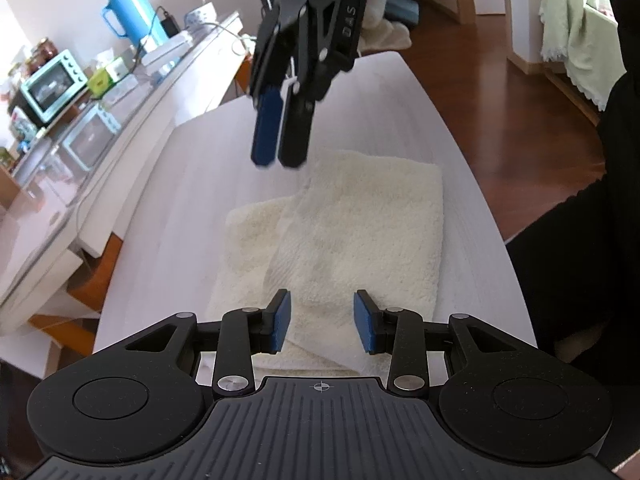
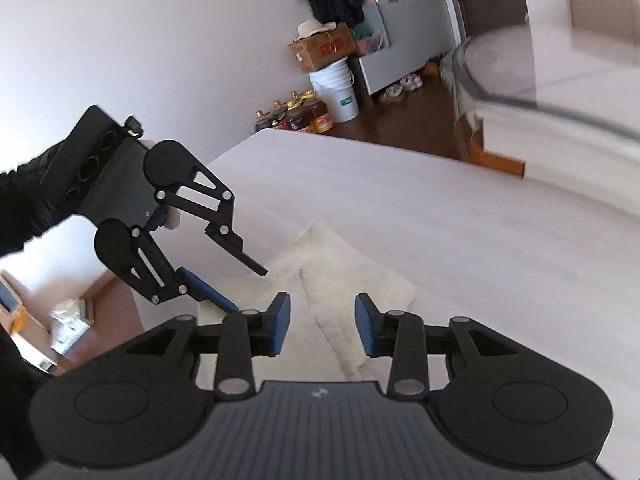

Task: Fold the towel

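A cream towel [image 1: 344, 232] lies folded on the white table [image 1: 192, 200], one layer lapped over another. My left gripper [image 1: 322, 324] hovers open over the towel's near edge with nothing pinched between its blue pads. My right gripper [image 1: 278, 162] hangs fingers down above the towel's far edge, held by a white-gloved hand [image 1: 384, 12]. In the right wrist view my right gripper [image 2: 324, 326] is open above the towel [image 2: 344, 280], its jaws empty. The left gripper [image 2: 240, 284] shows there at the left, open over the towel's edge.
A counter along the left holds a blue thermos [image 1: 128, 8] and a teal toaster oven [image 1: 52, 84]. Wood floor [image 1: 500, 112] lies past the table's right edge. Beyond the table's far end stand a cardboard box [image 2: 320, 50], a white bucket [image 2: 336, 92] and bottles [image 2: 296, 116].
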Available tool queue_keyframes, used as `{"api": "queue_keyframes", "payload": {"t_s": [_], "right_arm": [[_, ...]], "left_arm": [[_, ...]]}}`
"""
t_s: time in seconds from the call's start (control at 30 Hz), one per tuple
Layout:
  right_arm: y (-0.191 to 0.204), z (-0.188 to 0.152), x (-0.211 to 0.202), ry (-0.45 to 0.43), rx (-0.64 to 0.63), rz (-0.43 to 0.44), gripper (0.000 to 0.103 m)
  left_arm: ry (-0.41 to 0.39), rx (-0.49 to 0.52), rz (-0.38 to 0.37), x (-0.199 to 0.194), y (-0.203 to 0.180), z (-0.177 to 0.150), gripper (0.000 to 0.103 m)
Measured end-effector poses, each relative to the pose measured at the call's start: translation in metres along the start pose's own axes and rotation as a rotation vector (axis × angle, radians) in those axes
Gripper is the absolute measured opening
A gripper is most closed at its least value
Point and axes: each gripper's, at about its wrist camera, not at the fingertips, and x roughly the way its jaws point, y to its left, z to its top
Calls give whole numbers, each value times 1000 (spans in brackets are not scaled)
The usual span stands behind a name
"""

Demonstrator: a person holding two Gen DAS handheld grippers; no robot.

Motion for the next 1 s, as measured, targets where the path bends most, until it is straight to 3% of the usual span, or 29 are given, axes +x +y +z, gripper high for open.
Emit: {"api": "queue_keyframes", "payload": {"t_s": [0.27,0.33,0.37,0.47,0.53,0.63,0.7,0.8,1.0], "right_arm": [[-3,10,43,136,-53,23,40],[0,11,52,165,-61,18,36],[0,11,53,169,-64,18,27],[8,12,51,146,-99,6,17],[21,12,47,112,-167,3,16],[67,2,36,51,-425,-14,14],[95,-12,35,67,-598,-3,14],[128,-30,49,123,-820,-66,14],[146,-41,54,154,-973,-143,14]], "left_arm": [[-14,-20,18,-5,-2,-3,40],[-16,-23,19,-5,-2,-4,40],[-17,-22,21,-6,-3,-5,40],[-15,-28,26,-8,-3,-8,40],[-13,-36,34,-11,-3,-11,41],[-12,-49,43,-16,-3,-14,42],[-12,-58,43,-20,-4,-17,42],[-18,-52,22,-21,-5,-15,42],[-27,10,-9,-19,-5,-5,42]]}}
